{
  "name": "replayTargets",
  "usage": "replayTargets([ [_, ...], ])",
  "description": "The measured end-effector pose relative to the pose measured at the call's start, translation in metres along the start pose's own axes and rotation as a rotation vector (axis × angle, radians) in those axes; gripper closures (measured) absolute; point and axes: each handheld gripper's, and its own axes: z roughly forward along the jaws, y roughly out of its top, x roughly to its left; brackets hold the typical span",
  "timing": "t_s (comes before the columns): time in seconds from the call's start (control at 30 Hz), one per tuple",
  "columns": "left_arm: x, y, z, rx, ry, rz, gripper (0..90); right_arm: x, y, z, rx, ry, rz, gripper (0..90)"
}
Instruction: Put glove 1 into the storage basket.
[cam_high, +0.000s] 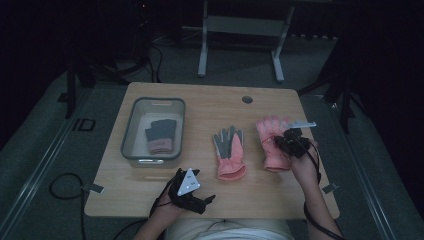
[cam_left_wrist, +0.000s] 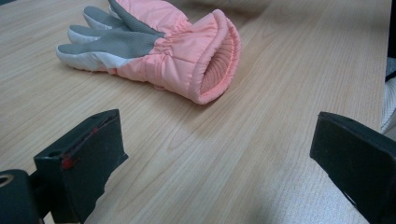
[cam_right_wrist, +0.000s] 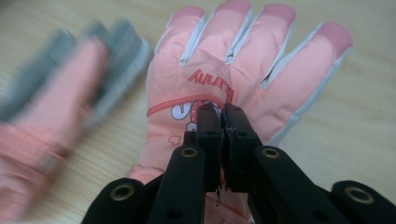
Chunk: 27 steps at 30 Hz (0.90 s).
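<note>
On right side of tabletop (cam_high: 210, 105), right hand-held gripper (cam_right_wrist: 221, 112) pinched back of pink glove (cam_right_wrist: 243, 60), jaws clamped on fabric. Left hand-held gripper (cam_high: 207, 200) sat wide open, empty, near edge; second pink glove (cam_left_wrist: 154, 51) lay mid-tabletop.

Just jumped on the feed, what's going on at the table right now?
A person is handling gloves with two handheld grippers. The right gripper has its jaws shut, pinching the back fabric of the pink glove on the right side of the wooden table. The left gripper rests open near the front edge, holding nothing. A second pink glove with a grey palm lies mid-table, and a grey glove with a pink cuff already lies in the grey bin on the left.
</note>
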Motion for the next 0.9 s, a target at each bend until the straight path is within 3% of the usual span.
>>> replayTargets([
  [0.2,0.000,0.000,-0.001,-0.006,-0.001,-0.002,2.5,0.033,0.035,-0.021,-0.066,0.016,-0.022,86.6],
  [0.47,0.001,0.000,-0.002,-0.014,-0.003,-0.005,2.6,0.083,0.065,-0.025,-0.103,0.062,-0.034,86.6],
  [0.7,0.001,0.001,-0.005,-0.019,-0.007,0.001,2.5,0.113,0.061,-0.012,-0.067,0.059,-0.037,86.6],
  [0.9,0.001,0.001,-0.005,-0.020,-0.008,0.002,2.5,0.124,0.048,0.003,-0.023,0.039,-0.035,86.6],
])
